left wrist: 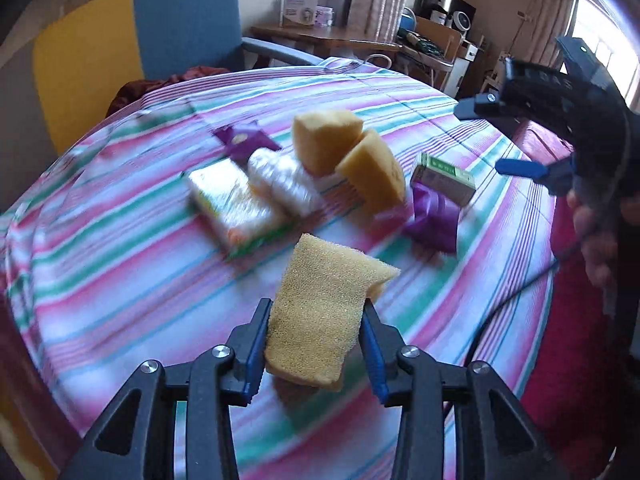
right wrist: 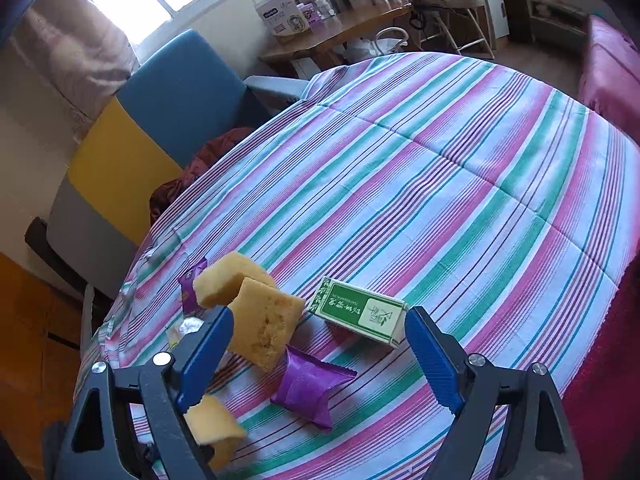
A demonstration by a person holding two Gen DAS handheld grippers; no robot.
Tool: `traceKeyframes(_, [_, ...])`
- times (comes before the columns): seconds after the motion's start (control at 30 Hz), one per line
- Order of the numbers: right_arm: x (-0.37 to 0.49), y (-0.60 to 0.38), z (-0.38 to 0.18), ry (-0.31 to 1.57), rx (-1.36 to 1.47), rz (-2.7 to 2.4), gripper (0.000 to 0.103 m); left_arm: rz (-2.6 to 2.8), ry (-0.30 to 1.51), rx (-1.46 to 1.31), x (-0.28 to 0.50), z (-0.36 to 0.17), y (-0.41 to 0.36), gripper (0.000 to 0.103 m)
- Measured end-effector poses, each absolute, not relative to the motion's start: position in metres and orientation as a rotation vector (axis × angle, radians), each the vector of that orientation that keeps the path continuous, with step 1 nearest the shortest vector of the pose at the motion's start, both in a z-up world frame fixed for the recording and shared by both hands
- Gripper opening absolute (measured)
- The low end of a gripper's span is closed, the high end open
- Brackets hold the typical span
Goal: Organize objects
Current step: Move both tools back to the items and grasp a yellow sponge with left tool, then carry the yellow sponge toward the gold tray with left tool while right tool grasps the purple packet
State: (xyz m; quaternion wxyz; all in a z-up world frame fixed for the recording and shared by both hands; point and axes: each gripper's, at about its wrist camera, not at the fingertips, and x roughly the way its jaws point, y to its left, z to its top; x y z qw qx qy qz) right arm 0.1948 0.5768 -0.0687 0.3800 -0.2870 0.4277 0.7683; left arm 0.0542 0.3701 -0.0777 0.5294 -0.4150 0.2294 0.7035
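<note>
My left gripper is shut on a yellow sponge, its blue pads pressing both sides, just above the striped tablecloth. That sponge also shows at the bottom left of the right wrist view. Two more yellow sponges lean together mid-table, beside a green box and a purple packet. My right gripper stands open with nothing between its fingers, hovering over the purple packet and the green box. It appears at the right of the left wrist view.
Clear-wrapped packs and a second purple packet lie left of the sponges. A blue and yellow armchair stands behind the table, a wooden side table with boxes beyond it. A red cover lies to the right.
</note>
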Motion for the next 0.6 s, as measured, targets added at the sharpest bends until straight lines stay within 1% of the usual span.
traceKeyframes(0.17, [0.176, 0.568, -0.077, 1.095, -0.851, 2.024, 0.088, 1.735, 0.505, -0.994, 0.059, -0.072, 0.34, 0.04])
traceKeyframes(0.27, [0.168, 0.561, -0.082, 1.076, -0.912, 2.042, 0.086, 1.756, 0.501, -0.998, 0.058, -0.069, 0.332, 0.039])
traceKeyframes(0.37, [0.164, 0.557, -0.087, 1.027, -0.981, 2.017, 0.078, 1.768, 0.492, -0.989, 0.06, -0.066, 0.323, 0.039])
traceKeyframes(0.43, [0.163, 0.556, -0.094, 1.025, -1.025, 1.981, 0.068, 1.768, 0.481, -0.982, 0.061, -0.063, 0.319, 0.039])
traceKeyframes(0.6, [0.167, 0.56, -0.104, 1.048, -1.06, 1.922, 0.068, 1.785, 0.458, -0.977, 0.064, -0.055, 0.308, 0.039])
